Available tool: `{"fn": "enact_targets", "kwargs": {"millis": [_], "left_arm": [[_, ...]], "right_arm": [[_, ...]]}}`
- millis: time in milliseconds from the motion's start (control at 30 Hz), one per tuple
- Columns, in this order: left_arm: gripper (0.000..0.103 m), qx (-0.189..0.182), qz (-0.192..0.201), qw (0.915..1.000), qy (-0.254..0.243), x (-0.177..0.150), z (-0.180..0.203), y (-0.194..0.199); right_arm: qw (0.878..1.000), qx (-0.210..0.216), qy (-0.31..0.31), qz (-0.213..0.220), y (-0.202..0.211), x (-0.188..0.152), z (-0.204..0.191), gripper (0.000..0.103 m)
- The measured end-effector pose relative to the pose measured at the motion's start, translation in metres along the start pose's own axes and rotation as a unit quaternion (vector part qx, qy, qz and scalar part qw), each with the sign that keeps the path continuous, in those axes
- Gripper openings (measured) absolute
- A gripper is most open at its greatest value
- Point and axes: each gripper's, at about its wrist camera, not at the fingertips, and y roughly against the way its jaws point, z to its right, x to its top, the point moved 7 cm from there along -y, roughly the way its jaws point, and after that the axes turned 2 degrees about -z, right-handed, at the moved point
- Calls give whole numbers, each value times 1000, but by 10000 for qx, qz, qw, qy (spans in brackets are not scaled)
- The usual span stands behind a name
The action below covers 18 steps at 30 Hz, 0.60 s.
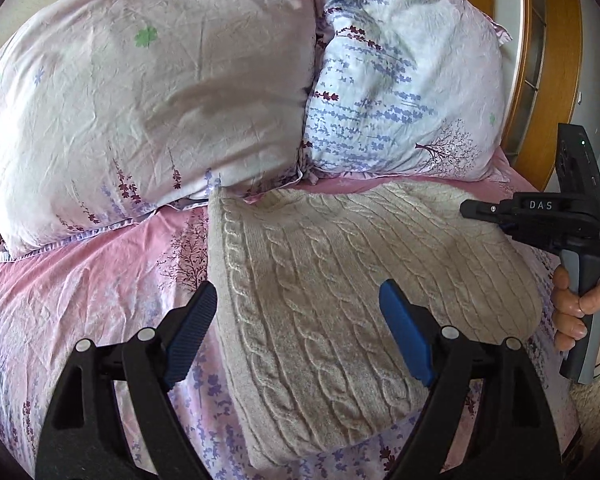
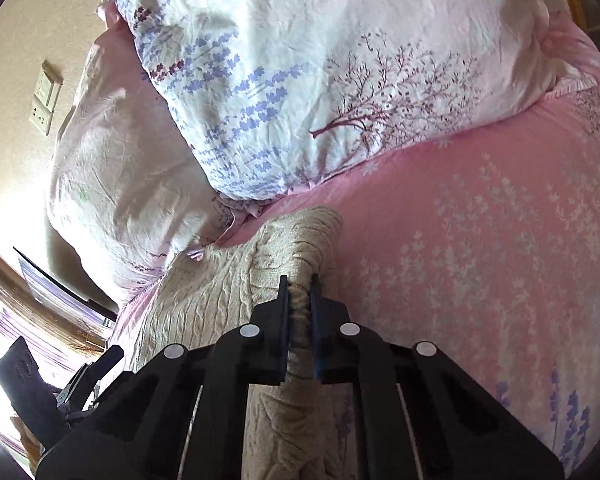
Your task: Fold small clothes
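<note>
One cream sweater (image 1: pixel 340 280) on bed, two pillows (image 1: pixel 148 112); left tool (image 1: pixel 300 328) open, right tool (image 2: pixel 300 300) clamping sweater edge

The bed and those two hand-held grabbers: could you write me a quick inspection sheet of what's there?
Surface: pink floral bedsheet.
Job's things: cream cable-knit sweater, folded, lying flat.
Clutter: two floral pillows at the head.
Grippers: left gripper open above the sweater; right gripper shut on the sweater's edge, held by a hand.
Cables: nothing seen.
Surroundings: wall sockets, wooden bed frame.
</note>
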Motion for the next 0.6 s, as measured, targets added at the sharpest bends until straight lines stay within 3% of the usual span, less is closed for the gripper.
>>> {"fn": "enact_targets", "kwargs": {"millis": [100,200,300,467,600], "left_arm": [[83,-10,-82,10000,-4,-2,1,-6],[83,-27,-293,9996,43,-9,-1,-16],[84,-63,-414,9991,97,-16,-4,-24],[84,-408,-314,9981,341,-21,-13,-7],[84,-444,-44,9989,163,-31,-10,15]], "right_arm": [[9995,-291,64,85,-4,7,3,8],[9977,-580,-114,-326,-29,-4,22,9],[9982,-388,-197,-400,-26,-9,25,11],[9983,115,-359,-448,21,-19,21,34],[9980,337,-133,-527,47,-47,14,34]]}}
